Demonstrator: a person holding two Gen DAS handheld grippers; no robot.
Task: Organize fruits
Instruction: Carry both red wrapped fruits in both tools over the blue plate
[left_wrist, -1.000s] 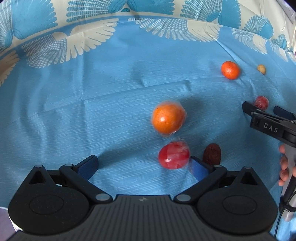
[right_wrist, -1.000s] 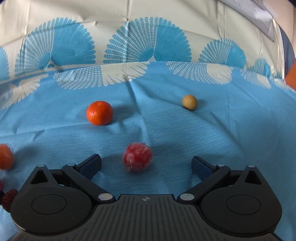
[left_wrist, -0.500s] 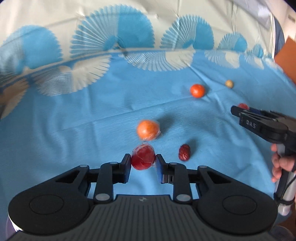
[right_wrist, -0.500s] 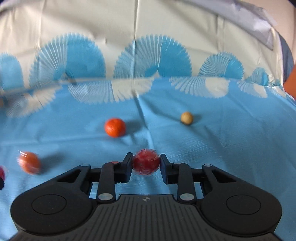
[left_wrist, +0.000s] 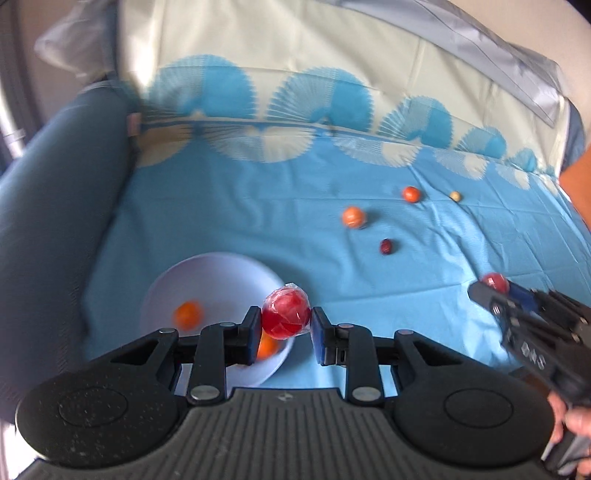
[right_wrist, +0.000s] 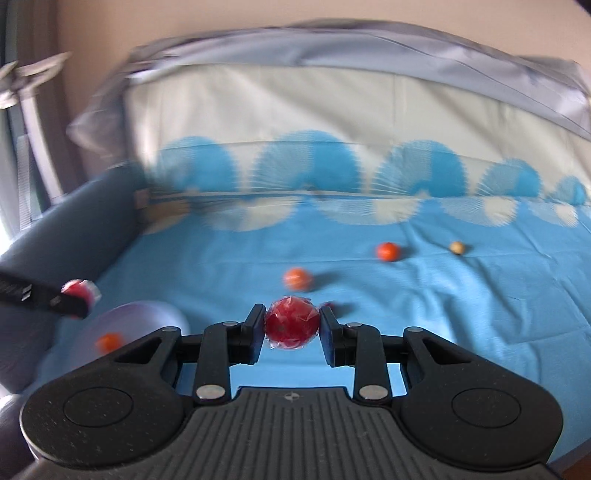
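Our left gripper (left_wrist: 286, 326) pinches a round red fruit wrapped in clear film (left_wrist: 286, 313) above the rim of the pale round bowl (left_wrist: 207, 273); our right gripper (right_wrist: 291, 330) pinches another film-wrapped red fruit (right_wrist: 291, 325) over the blue cloth (right_wrist: 461, 302). We judge both light, the film slippery, so we squeeze across the middle. Being round, they show no long axis. Beyond lie orange fruits (left_wrist: 353, 217).

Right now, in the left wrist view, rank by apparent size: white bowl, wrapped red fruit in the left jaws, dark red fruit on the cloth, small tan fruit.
1. white bowl
2. wrapped red fruit, inflated by nearness to the camera
3. dark red fruit
4. small tan fruit
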